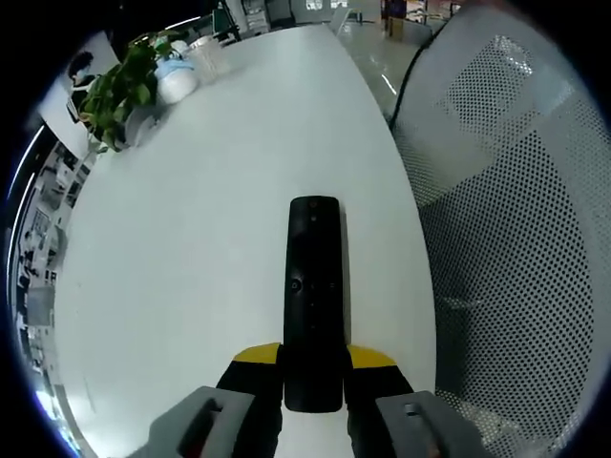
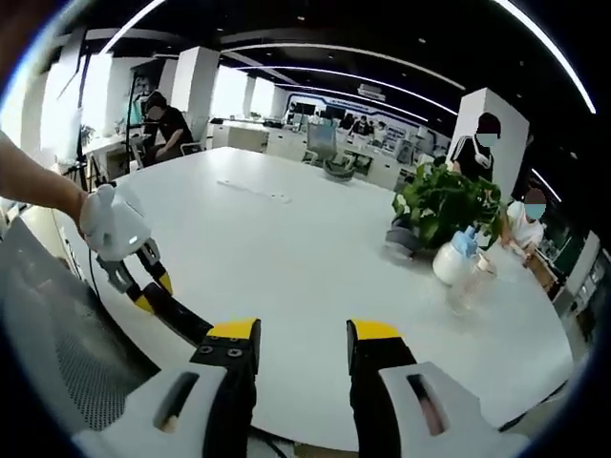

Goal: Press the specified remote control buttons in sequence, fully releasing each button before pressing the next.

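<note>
White oval surface [image 2: 315,277], broad and mostly bare; a perforated white chair back [image 1: 516,248] stands just beside its edge. Far end: a potted plant [image 2: 444,205] with a white spray bottle [image 2: 451,260] next to it.

The remote control [image 1: 313,301], black and slim, is the task's thing. In the left gripper view it lies lengthways between the left gripper's [image 1: 314,367] yellow-tipped fingers [image 1: 256,358], near end clamped, far end reaching out over the surface. Whether it rests on the surface or is held just above, we cannot tell. From the right gripper view we see the same left gripper [image 2: 143,277] at the left, carried by a person's hand, with the remote running out from it as a dark bar.

The right gripper [image 2: 304,334] hangs over the surface with its fingers [image 2: 374,334] apart and nothing between them, near the remote but not touching.

Our judgement: pressing has not begun. To do it well, we would bring the right fingers together so one tip acts as a single point, and keep the left clamp steady and level. Come down square on the button face, then lift fully clear before the next press. Buttons too small to read here; a round one [image 1: 296,283] shows mid-body. Risk: the remote pivoting in the clamp under pressure.
</note>
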`<control>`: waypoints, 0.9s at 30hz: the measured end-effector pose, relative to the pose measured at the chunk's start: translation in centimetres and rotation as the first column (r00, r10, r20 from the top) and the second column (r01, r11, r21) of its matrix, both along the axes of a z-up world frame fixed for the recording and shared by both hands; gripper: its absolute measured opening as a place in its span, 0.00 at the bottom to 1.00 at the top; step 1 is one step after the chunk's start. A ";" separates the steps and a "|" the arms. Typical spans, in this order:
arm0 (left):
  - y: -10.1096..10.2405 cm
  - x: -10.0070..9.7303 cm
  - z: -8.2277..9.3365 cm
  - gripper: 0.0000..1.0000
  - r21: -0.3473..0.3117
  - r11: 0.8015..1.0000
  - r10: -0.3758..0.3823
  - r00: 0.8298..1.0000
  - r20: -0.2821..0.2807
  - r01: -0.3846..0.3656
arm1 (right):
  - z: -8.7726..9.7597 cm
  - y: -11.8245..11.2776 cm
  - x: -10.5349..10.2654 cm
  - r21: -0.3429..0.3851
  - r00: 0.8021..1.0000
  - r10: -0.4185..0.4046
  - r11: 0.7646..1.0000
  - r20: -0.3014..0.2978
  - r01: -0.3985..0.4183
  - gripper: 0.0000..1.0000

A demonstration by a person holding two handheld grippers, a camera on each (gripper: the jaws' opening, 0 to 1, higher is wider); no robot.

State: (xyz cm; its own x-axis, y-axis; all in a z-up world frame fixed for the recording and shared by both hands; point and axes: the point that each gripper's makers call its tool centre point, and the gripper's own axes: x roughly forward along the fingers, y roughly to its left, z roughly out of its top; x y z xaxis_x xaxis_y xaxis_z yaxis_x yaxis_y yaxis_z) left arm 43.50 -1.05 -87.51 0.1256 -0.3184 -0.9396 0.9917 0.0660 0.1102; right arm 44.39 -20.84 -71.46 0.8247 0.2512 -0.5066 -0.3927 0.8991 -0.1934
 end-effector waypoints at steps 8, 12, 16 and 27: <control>0.1 0.1 -0.1 0.24 -0.028 0.997 0.065 0.997 -0.044 -0.067 | 0.1 0.8 0.5 0.005 0.999 0.041 0.999 -0.030 -0.041 0.27; 0.1 0.1 -0.1 0.24 -0.030 0.996 0.080 0.995 -0.052 -0.082 | 1.0 1.5 1.9 0.047 0.998 0.050 0.998 -0.029 -0.048 0.17; 0.2 -0.1 -0.1 0.24 -0.049 0.994 0.097 0.994 -0.053 -0.100 | 1.3 3.1 3.7 0.056 0.997 0.069 0.996 -0.033 -0.067 0.09; -0.1 -0.6 0.1 0.24 -0.102 0.987 0.120 0.991 -0.059 -0.126 | -0.9 7.7 5.5 0.155 0.991 0.093 0.985 -0.100 -0.076 0.00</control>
State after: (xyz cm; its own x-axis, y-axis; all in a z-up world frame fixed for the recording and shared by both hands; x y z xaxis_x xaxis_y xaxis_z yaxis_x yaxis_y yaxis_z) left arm 42.92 -1.14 -87.45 0.1213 -0.4008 -0.9081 0.9796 0.1962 0.0442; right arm 49.89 -13.15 -72.32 0.7404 0.3979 -0.5417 -0.4797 0.8774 -0.0111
